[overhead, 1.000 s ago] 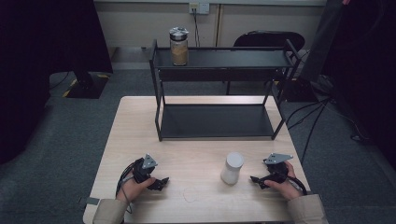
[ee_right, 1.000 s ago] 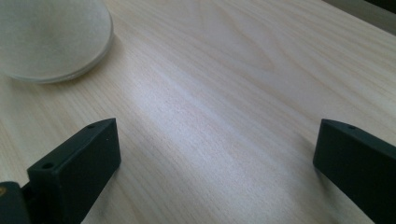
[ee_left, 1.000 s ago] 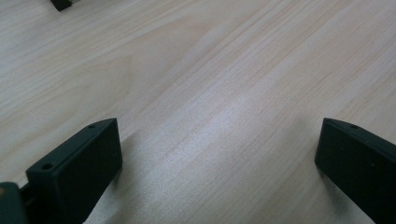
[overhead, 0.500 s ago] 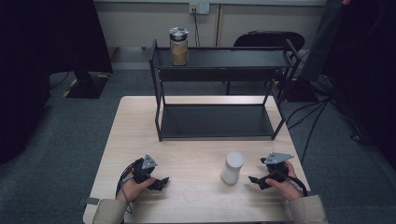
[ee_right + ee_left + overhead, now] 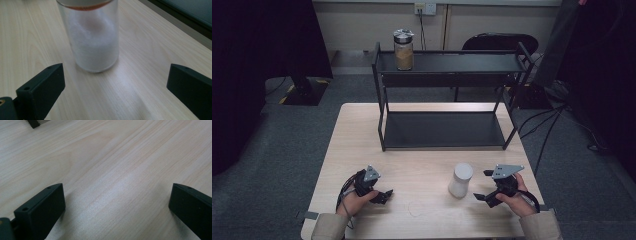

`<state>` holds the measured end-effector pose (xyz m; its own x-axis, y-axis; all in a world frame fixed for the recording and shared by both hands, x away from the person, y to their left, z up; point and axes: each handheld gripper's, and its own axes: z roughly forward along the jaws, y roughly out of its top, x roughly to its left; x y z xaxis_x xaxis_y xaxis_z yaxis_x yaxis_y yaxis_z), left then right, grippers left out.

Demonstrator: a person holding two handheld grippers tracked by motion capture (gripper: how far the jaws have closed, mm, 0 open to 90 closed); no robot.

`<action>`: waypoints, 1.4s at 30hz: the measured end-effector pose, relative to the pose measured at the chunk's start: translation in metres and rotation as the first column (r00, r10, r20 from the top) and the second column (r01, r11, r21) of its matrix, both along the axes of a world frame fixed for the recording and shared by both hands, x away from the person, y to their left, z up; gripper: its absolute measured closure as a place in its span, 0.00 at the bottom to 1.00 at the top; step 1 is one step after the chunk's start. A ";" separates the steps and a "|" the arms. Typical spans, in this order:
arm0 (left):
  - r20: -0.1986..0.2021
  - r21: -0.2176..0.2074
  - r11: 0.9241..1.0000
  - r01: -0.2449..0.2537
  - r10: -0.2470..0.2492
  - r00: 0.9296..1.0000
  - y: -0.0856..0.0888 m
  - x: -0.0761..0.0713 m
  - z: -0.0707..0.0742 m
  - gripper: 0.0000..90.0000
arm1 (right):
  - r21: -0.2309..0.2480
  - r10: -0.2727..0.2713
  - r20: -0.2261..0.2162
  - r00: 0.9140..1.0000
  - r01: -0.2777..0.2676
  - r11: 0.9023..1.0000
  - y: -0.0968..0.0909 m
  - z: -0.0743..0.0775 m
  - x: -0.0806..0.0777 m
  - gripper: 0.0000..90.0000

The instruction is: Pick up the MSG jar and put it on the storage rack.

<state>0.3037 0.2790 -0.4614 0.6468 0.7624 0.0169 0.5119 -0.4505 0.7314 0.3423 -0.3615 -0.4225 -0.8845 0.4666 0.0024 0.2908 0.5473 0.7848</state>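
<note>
A glass jar of white powder (image 5: 460,180) stands upright on the wooden table (image 5: 422,160), near its front right. In the right gripper view the same jar (image 5: 91,35) is just ahead of the wide-apart jaws, touching neither. My right gripper (image 5: 486,186) is open, a short way right of the jar. My left gripper (image 5: 384,195) rests low at the front left, also open, over bare wood (image 5: 112,170). A second jar with brown contents (image 5: 403,49) sits on the top shelf of a black two-tier rack (image 5: 447,75).
The rack takes up the far half of the table; its lower shelf (image 5: 442,130) holds nothing. A black chair (image 5: 494,42) stands behind the rack, and cables (image 5: 552,120) trail off the right side. Dark curtains hang at both sides.
My right gripper has edged slightly left toward the white jar. The left gripper and both jars have stayed put.
</note>
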 end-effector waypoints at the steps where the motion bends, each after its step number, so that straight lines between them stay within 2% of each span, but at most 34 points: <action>1: 0.000 -0.004 1.000 -0.003 0.003 1.000 0.000 0.000 0.000 0.00 | 0.009 0.003 -0.002 1.000 -0.003 1.000 0.000 0.000 0.000 0.01; 9: 0.001 -0.005 1.000 -0.003 0.003 1.000 0.000 0.000 -0.001 0.00 | 0.040 0.029 0.014 0.999 -0.029 0.999 0.002 0.006 -0.002 0.01; 13: 0.000 0.000 1.000 0.000 0.000 1.000 0.000 0.000 0.000 0.00 | 0.037 0.052 0.019 0.998 -0.053 0.998 0.003 0.009 0.000 0.01; 21: 0.001 -0.002 1.000 -0.002 0.002 1.000 0.000 0.000 0.000 0.00 | 0.060 0.054 0.017 0.998 -0.055 0.997 0.008 0.010 0.001 0.00; 26: 0.001 -0.002 1.000 -0.002 0.002 1.000 0.000 0.000 0.000 0.00 | 0.104 0.036 0.025 0.999 -0.038 0.994 0.010 0.007 -0.001 0.00; 32: 0.001 -0.002 1.000 -0.003 0.003 1.000 0.000 0.000 0.000 0.00 | 0.141 0.050 0.030 0.998 -0.054 0.989 0.014 0.005 0.002 0.00; 42: 0.001 -0.002 1.000 -0.003 0.003 1.000 0.000 0.000 0.000 0.00 | 0.172 0.035 0.032 0.999 -0.040 0.984 0.022 -0.001 0.004 0.00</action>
